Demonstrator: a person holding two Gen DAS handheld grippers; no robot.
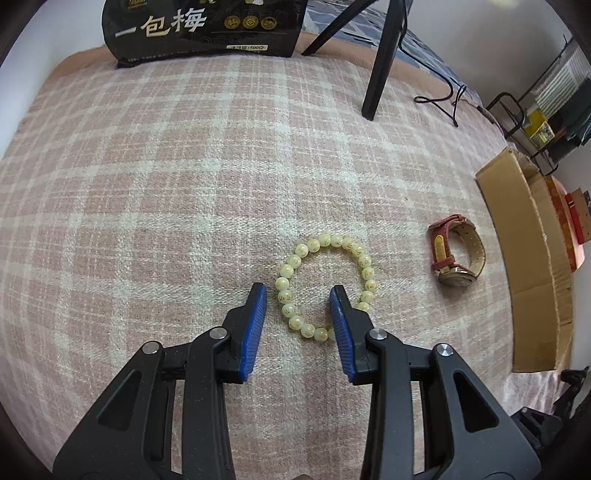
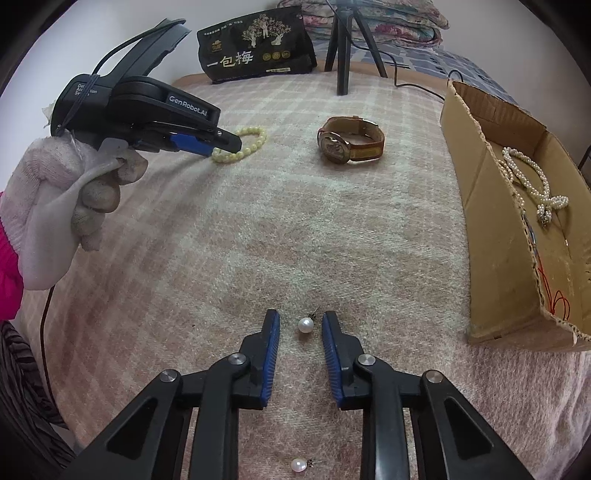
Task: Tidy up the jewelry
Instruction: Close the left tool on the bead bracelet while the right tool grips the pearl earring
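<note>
Pink-and-cream plaid blanket fills the left wrist view. Left gripper points steeply down with its jaws apart, straddling the near-left arc of the cream bead bracelet: one blue pad sits outside the loop, the other inside it, beads between them, pads not pressing. Red-strap watch lies just right of the bracelet. Cardboard box sits at the right edge, seen only from outside; its contents are hidden here. Black snack bag and a tripod leg stand at the far edge.

Right wrist view: right gripper has its jaws apart around a pearl earring, small gaps on both sides, nothing clamped. A second pearl earring lies nearer the camera, between the gripper arms. Only this view shows the earrings. It also looks into the box, where a pearl necklace lies on the floor. The gloved left hand holds the left gripper from the side, its tips at the bracelet. Watch sits between bracelet and box.
</note>
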